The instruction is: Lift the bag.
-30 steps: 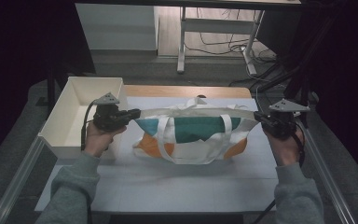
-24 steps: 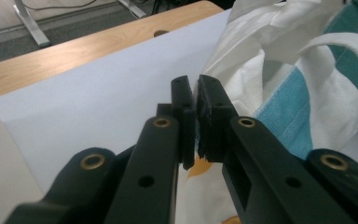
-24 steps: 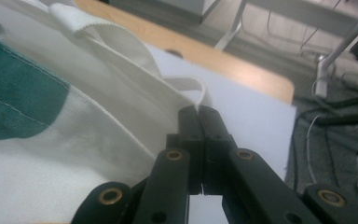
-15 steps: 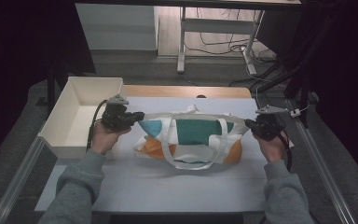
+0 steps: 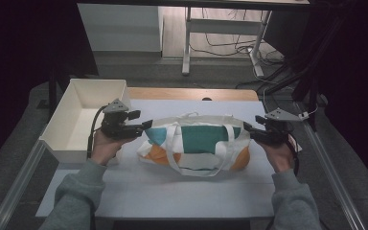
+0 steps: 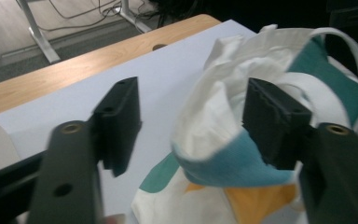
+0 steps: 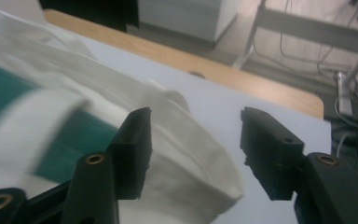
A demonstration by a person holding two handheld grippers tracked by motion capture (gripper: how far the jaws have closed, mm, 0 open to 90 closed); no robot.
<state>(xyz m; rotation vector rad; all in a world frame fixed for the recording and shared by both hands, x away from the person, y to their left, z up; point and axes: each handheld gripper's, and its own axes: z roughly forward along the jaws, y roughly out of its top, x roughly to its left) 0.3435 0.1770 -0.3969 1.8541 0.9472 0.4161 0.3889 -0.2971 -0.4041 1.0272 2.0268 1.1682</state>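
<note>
A white tote bag (image 5: 196,143) with teal and orange panels lies slack on the white sheet, its handles draped over it. My left gripper (image 5: 146,125) is at the bag's left end and its jaws have just been opening. In the left gripper view this gripper (image 6: 191,100) stands wide, with the bag's bunched corner (image 6: 223,135) loose between the jaws, close to the right one. My right gripper (image 5: 247,129) is at the bag's right end, and its jaws have just been opening as well. In the right gripper view it (image 7: 196,128) is open, with the bag's corner (image 7: 186,163) lying between the jaws, nearer the left one.
A white open box (image 5: 67,129) stands at the table's left edge, close beside my left hand. The white sheet (image 5: 172,191) covers a wooden table whose far edge (image 5: 191,93) shows behind the bag. Metal rails run along both table sides.
Both grippers held the bag stretched taut between them. They came inward and down, then opened and let go of the ends. The bag now rests slack on the sheet.
</note>
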